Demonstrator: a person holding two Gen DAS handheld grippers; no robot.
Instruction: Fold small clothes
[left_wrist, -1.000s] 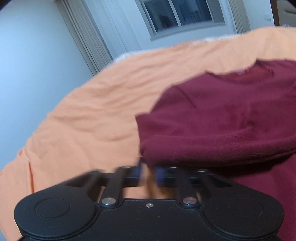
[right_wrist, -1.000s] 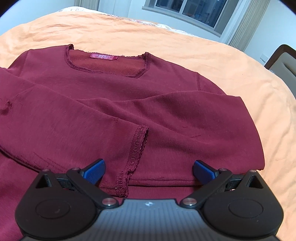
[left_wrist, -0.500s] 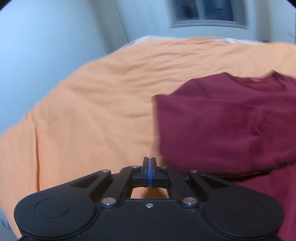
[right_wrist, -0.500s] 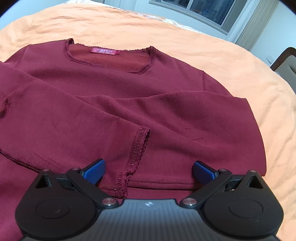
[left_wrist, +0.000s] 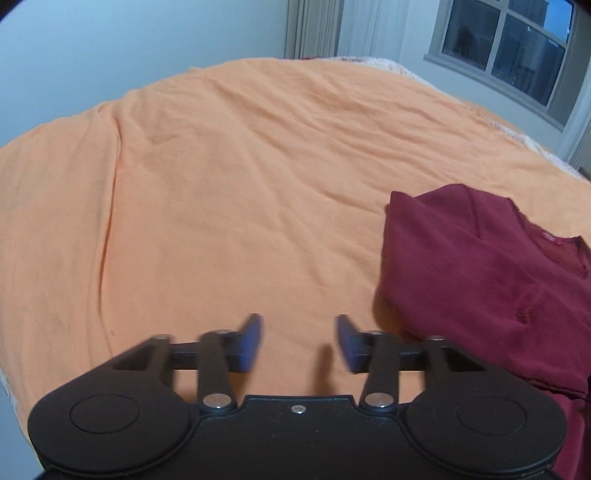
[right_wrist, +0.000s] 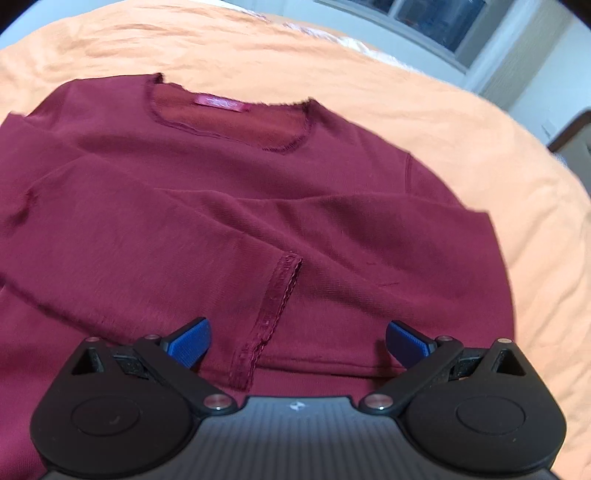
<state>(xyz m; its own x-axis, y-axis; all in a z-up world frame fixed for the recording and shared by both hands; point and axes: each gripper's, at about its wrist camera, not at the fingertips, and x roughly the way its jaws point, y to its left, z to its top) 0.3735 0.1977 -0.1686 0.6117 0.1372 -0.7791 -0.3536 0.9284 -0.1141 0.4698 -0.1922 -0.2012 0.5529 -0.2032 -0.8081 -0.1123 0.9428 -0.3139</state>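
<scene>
Lying flat: the maroon top (right_wrist: 229, 206) is spreading over the orange bed cover (right_wrist: 498, 155), filling the middle and left of the right wrist view, neckline toward the upper part of the frame.
Sleeves: both are lying crossed over the chest. The sleeve with the stitched cuff (right_wrist: 273, 310) is sitting on top, its cuff ending in the lower middle of the frame. This placing is probably narrowing the garment, so the body can fold next as a simple rectangle.
Label: a pink tag (right_wrist: 223, 103) is showing inside the neck, so the front side is facing up.
Right gripper (right_wrist: 295, 341): it is hovering low over the hem area, jaws spread wide, gripping nothing. The blue pads (right_wrist: 188, 341) are standing one on each side of the cuff, seemingly to be ready for taking the lower edge.
Left gripper (left_wrist: 297, 341): it is standing off the garment, over bare cover in the lower middle of the left wrist view. Its fingers are blurred, but a clear gap is showing between them, so it is released and empty.
Top in the left view: only the folded shoulder side (left_wrist: 480, 277) is showing, at the right edge of the frame, just beside the right finger.
Step, as a judgement: the sleeve folding looks finished; the fold of the body is not yet begun.
Risk: the loose upper sleeve may be sliding away if the hem is lifted too quickly.
</scene>
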